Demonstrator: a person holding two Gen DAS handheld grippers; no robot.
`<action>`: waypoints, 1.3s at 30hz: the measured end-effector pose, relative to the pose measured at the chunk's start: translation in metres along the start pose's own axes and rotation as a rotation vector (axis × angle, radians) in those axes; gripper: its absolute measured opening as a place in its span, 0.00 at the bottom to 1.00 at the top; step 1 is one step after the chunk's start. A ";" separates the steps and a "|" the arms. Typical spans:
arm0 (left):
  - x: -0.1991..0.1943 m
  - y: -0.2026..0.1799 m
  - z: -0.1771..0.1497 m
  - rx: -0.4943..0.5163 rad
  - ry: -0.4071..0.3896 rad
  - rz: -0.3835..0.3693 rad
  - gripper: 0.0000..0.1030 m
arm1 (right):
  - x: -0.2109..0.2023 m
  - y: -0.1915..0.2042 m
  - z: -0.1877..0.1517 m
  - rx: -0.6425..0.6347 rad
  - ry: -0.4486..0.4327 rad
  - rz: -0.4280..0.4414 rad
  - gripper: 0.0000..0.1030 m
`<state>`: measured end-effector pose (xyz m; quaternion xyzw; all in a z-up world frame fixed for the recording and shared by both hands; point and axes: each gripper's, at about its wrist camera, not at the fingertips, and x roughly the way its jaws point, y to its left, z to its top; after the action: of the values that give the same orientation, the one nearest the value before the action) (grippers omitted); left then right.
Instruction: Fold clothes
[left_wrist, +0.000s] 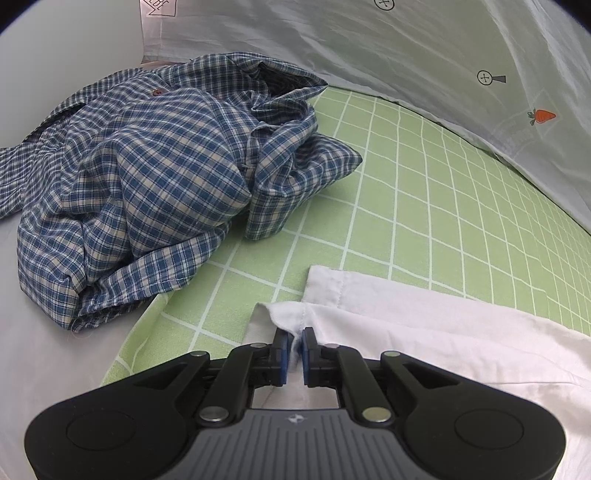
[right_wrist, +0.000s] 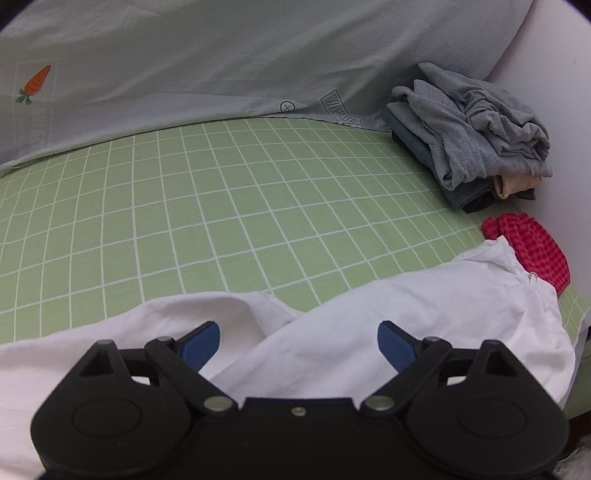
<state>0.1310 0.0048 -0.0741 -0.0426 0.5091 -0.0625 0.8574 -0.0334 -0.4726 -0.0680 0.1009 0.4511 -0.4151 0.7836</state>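
On the green checked sheet (left_wrist: 424, 192) of the bed lies a white garment (left_wrist: 424, 332), spread along the near edge in both views. At its corner, where a hemmed edge bunches into a small fold, the left claw (left_wrist: 293, 343) is pinched together on the white cloth, its blue pads (left_wrist: 283, 350) pressing a thin ridge of fabric between them. Beyond the left claw, to its left, a blue plaid shirt (left_wrist: 147, 177) sits in a crumpled heap, partly on the green sheet and partly on the pale surface beside it; a small reddish button shows near its top. A light grey quilt (left_wrist: 406, 48) printed with a carrot and small marks runs along the far side of the bed.

From the right wrist view, the right claw (right_wrist: 298, 341) stands wide apart, its blue pads (right_wrist: 201, 345) just above the white garment (right_wrist: 406, 314) and gripping nothing. The garment forms a shallow dip between the two fingers and rises in a fold toward the right. At the far right corner a stack of folded clothes (right_wrist: 469, 136), grey on top, rests near the wall. A red checked cloth (right_wrist: 532, 247) lies just below the stack, touching the white garment's upper edge.
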 end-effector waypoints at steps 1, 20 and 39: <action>0.000 0.000 0.000 0.000 0.000 -0.001 0.09 | 0.002 0.003 -0.005 0.012 0.017 0.026 0.80; -0.052 0.004 0.026 -0.081 -0.184 -0.034 0.03 | -0.006 -0.023 -0.020 0.293 -0.081 0.211 0.03; -0.034 -0.003 -0.009 -0.050 -0.023 0.016 0.48 | -0.023 -0.067 -0.068 0.187 -0.141 0.081 0.77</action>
<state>0.1064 0.0064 -0.0484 -0.0608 0.5007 -0.0425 0.8624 -0.1313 -0.4663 -0.0740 0.1622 0.3500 -0.4295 0.8166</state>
